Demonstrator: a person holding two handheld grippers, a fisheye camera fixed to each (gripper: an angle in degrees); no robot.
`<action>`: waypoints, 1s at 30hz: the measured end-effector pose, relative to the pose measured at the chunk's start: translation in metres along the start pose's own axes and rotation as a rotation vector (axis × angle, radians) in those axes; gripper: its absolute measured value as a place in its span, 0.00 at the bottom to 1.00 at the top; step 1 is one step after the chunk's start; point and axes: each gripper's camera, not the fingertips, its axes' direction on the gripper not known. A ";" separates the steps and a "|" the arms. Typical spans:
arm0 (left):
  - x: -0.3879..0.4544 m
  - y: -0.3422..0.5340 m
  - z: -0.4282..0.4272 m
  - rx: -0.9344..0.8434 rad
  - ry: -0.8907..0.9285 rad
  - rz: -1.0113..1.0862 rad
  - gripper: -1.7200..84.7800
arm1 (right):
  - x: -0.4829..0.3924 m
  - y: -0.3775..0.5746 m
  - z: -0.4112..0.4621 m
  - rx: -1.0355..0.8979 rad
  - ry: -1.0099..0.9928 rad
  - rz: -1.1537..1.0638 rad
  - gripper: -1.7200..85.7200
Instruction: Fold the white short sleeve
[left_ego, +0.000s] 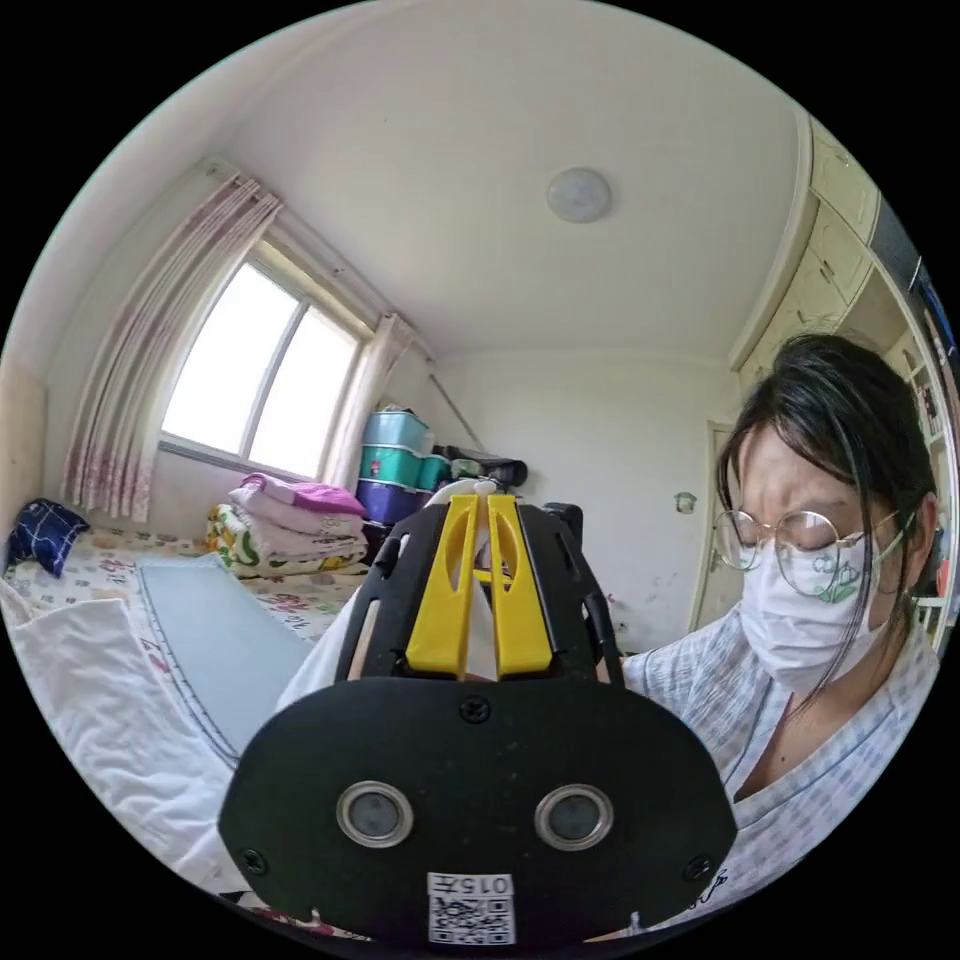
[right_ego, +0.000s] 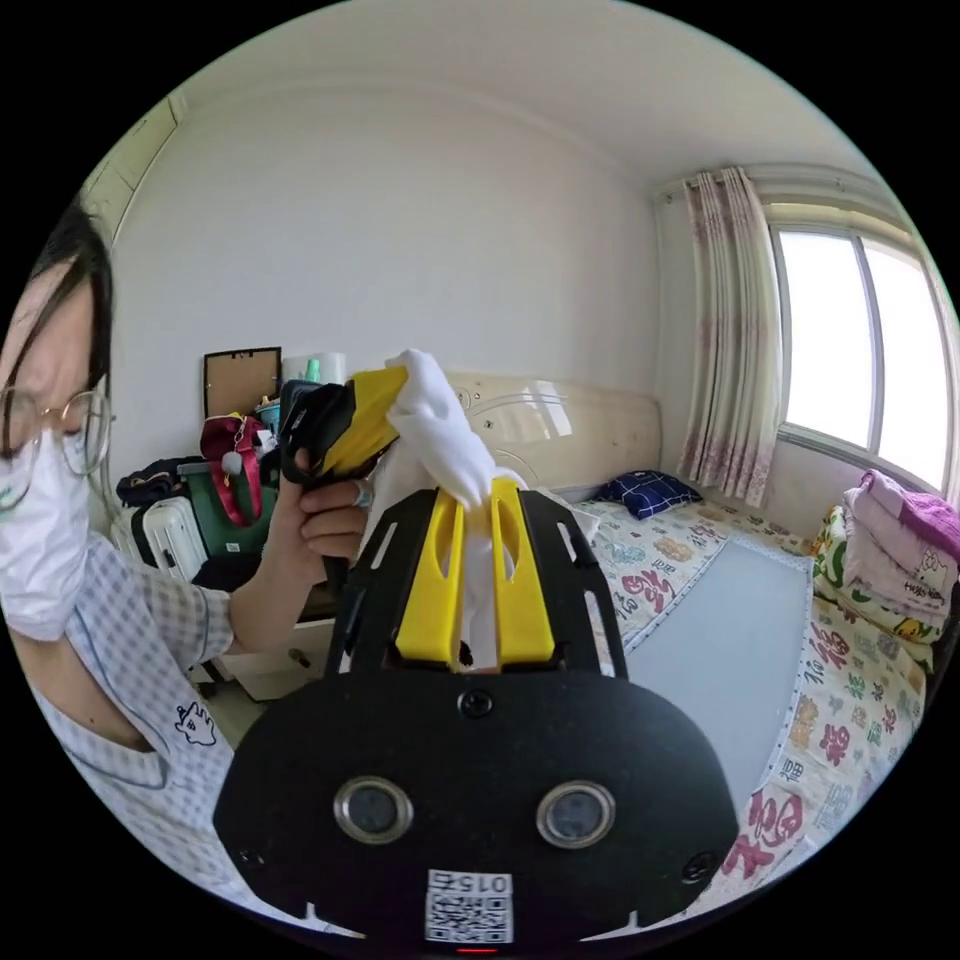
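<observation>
My left gripper is held up in the air, its yellow jaws shut on a pinch of the white short sleeve shirt, which drapes down toward the bed on the left of the left gripper view. In the right gripper view my right gripper is also shut on the white shirt, with cloth bunched above its tips. Just beyond it a hand holds the left gripper, clamped on the same bunch. The two grippers are close together, and most of the garment is hidden beneath them.
A person in a mask and checked top stands close by. The bed carries a patterned sheet and a grey mat, a blue pillow and a pile of folded bedding. Suitcases and bags stand by the wall.
</observation>
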 end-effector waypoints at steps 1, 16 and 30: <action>-0.006 0.005 0.008 0.006 0.018 -0.023 0.02 | 0.006 0.001 -0.006 -0.004 0.005 0.003 0.07; -0.259 0.261 0.173 -0.427 -0.269 -0.616 0.04 | 0.283 0.192 0.038 -0.517 0.458 0.781 0.08; -0.315 0.273 0.299 -0.746 -0.428 -0.534 0.11 | 0.240 0.147 -0.004 -0.348 0.394 0.856 0.15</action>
